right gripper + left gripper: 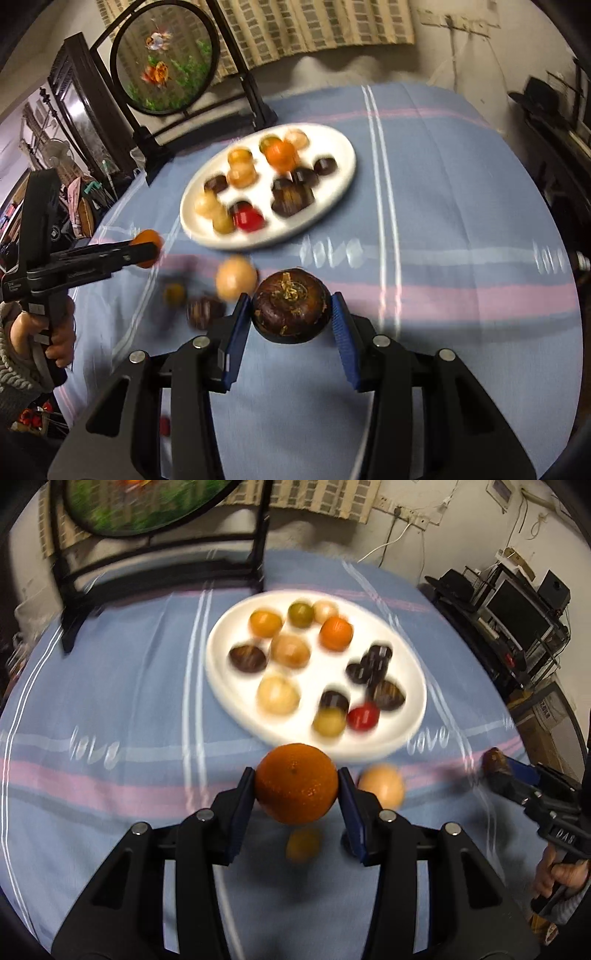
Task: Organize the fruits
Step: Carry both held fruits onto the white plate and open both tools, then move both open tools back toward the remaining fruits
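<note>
Gleaming dimpled orange (296, 788), dull chestnut (291, 310)

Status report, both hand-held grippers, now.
Left hand-held gripper shut on orange. Right hand-held gripper shut on water chestnut. White plate ahead, crowded. Loose fruit on the cloth short of it.

Left gripper (296, 788) clamps an orange (296, 783); right gripper (291, 308) clamps a dark brown fruit (291, 305), both held above the tablecloth
</note>
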`<state>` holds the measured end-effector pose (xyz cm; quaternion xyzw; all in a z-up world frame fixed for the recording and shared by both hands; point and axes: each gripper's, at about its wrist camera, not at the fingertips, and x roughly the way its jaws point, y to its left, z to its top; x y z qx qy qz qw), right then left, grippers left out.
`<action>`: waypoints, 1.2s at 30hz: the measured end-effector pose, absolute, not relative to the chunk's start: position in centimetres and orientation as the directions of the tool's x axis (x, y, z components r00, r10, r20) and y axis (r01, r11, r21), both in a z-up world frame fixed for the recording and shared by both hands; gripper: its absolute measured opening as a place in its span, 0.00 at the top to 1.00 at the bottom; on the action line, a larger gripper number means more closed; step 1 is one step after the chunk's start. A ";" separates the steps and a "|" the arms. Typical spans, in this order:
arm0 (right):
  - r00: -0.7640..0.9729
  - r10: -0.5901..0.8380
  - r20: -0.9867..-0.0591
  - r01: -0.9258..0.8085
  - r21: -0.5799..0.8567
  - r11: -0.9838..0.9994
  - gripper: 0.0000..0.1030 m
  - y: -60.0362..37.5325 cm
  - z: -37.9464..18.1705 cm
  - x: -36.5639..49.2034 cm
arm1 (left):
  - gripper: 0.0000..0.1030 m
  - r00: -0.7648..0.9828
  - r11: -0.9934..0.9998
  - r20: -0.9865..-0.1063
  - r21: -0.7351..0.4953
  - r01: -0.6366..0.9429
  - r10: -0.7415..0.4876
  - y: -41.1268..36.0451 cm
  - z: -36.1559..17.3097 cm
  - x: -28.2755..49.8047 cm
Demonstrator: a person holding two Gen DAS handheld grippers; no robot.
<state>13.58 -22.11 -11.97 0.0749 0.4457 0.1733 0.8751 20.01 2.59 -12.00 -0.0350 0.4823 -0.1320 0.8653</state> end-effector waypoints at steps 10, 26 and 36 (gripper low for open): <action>0.598 0.364 -0.714 -0.295 0.226 0.928 0.57 -20.1 -11.0 26.7 | 0.56 0.477 0.945 -0.823 -0.213 0.248 -0.310 -1.9 -13.3 29.2; 0.633 0.404 -0.660 -0.213 0.353 0.911 0.36 -21.2 -12.2 32.8 | 0.42 0.466 0.940 -0.821 -0.236 0.247 -0.329 -2.2 -14.7 31.0; 0.594 0.369 -0.714 -0.101 0.389 0.915 0.33 -24.8 -13.6 20.5 | 0.39 0.470 0.970 -0.849 -0.213 0.115 -0.242 5.1 -13.5 20.4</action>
